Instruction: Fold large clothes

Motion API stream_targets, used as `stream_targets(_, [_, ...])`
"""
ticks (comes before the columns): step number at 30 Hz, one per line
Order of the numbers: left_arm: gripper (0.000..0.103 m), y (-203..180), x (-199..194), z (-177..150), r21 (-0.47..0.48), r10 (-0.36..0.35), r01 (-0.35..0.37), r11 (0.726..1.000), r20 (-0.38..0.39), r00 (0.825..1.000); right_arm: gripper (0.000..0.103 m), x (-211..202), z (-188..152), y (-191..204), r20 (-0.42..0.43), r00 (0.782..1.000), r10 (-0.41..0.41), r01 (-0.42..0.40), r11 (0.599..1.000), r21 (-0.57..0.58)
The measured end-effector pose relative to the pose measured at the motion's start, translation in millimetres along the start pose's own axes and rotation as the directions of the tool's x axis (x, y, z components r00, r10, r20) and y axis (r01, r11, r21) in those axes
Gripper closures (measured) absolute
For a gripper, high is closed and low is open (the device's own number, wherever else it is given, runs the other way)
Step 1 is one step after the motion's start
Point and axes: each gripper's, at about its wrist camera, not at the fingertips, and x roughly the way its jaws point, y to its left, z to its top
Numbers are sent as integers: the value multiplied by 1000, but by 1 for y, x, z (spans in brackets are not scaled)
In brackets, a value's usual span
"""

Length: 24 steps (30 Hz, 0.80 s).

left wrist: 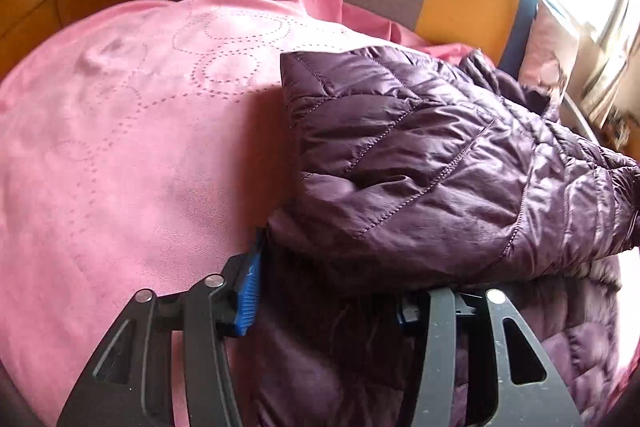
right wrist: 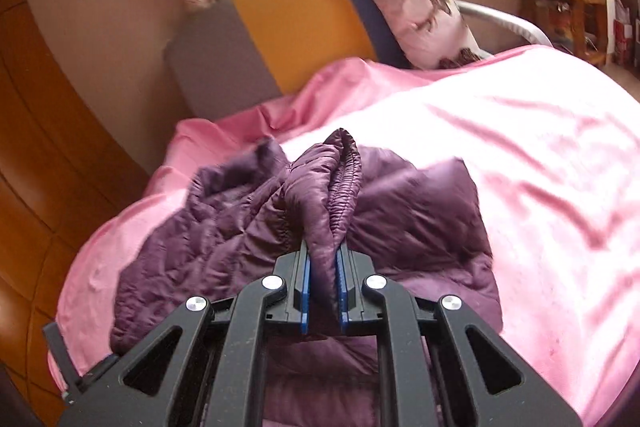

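A dark purple quilted puffer jacket (left wrist: 420,163) lies on a pink bedspread (left wrist: 120,155). In the left wrist view a folded part of it drapes over my left gripper (left wrist: 324,291), whose blue pads stand wide apart with jacket fabric between them; the right pad is mostly hidden under the fabric. In the right wrist view my right gripper (right wrist: 323,287) is shut on an elastic cuffed edge of the jacket (right wrist: 332,195), held bunched upright above the rest of the jacket (right wrist: 416,207).
A grey, yellow and blue headboard (right wrist: 296,15) stands behind the bed with a patterned pillow (right wrist: 420,3) against it. Wooden wall panels (right wrist: 36,131) are at the left. A wooden shelf (right wrist: 576,3) stands far right. The bedspread (right wrist: 540,155) extends to the right.
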Motion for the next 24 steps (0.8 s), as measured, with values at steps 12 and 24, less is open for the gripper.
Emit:
stream_targets(12, [48,6,-23,-12,119,-14,14,993,-4,1000,87,35,-30,-31,-93,975,-202,197,979,-57])
stream_targets(24, [31,-21,-58,28,99,-169,154,983,158,973,21,1,-22,25,68,991,-112,124,970,-209])
